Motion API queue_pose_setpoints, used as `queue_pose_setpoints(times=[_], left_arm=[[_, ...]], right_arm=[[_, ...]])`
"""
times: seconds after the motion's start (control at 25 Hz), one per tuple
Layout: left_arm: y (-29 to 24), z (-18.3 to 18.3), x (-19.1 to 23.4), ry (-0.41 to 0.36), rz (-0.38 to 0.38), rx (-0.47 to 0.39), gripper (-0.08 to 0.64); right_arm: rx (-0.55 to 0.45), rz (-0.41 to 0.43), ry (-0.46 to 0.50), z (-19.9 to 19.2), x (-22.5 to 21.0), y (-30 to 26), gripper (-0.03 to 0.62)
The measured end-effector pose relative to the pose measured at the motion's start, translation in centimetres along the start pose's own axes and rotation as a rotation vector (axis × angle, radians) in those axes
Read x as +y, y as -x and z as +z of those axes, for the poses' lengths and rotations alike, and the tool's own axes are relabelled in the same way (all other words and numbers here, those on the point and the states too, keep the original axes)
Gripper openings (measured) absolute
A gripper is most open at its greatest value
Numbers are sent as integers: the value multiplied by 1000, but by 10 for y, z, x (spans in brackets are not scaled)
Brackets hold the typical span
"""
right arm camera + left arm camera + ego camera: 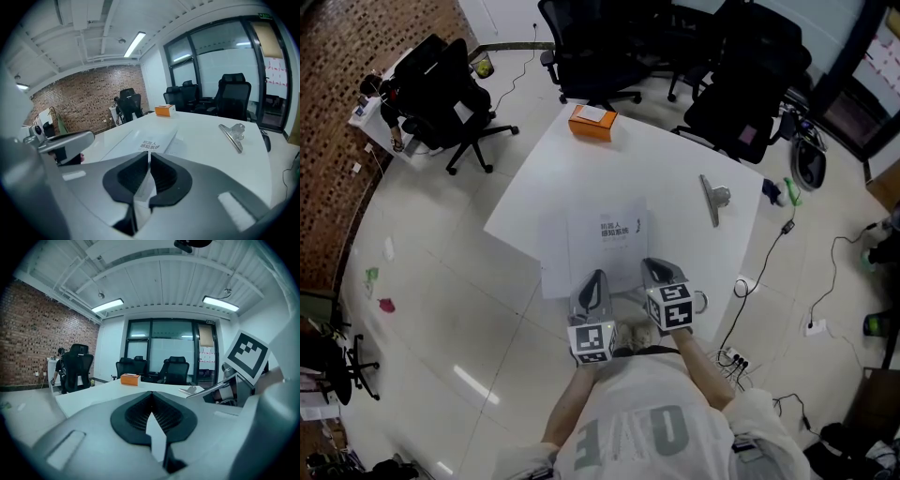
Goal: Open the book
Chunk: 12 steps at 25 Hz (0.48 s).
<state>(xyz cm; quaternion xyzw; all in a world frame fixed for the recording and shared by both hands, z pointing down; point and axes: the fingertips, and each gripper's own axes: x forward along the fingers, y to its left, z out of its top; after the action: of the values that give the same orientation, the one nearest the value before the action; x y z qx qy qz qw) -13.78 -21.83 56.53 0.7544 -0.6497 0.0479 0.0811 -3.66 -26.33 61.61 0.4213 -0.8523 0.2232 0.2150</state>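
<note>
The white book lies on the white table, printed cover up, near the front edge. My right gripper is at the book's near right corner. In the right gripper view its pads are shut on a thin white sheet, the book's cover, which slopes up toward the jaws. My left gripper rests at the book's near edge, just left of the right one. Its jaws are closed, with a white strip of paper pinched between them. Each gripper shows at the edge of the other's view.
An orange box sits at the table's far corner and a metal clip lies on the right side. Black office chairs ring the far side. Cables trail over the floor to the right.
</note>
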Motion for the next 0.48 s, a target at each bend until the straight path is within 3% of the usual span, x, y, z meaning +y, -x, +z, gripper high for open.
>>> queue_pose_setpoints(times=[0.48], left_arm=[[-3,-2,-2,2,0,5,11]], right_arm=[[62,-61,3,-21,-17,0,25]])
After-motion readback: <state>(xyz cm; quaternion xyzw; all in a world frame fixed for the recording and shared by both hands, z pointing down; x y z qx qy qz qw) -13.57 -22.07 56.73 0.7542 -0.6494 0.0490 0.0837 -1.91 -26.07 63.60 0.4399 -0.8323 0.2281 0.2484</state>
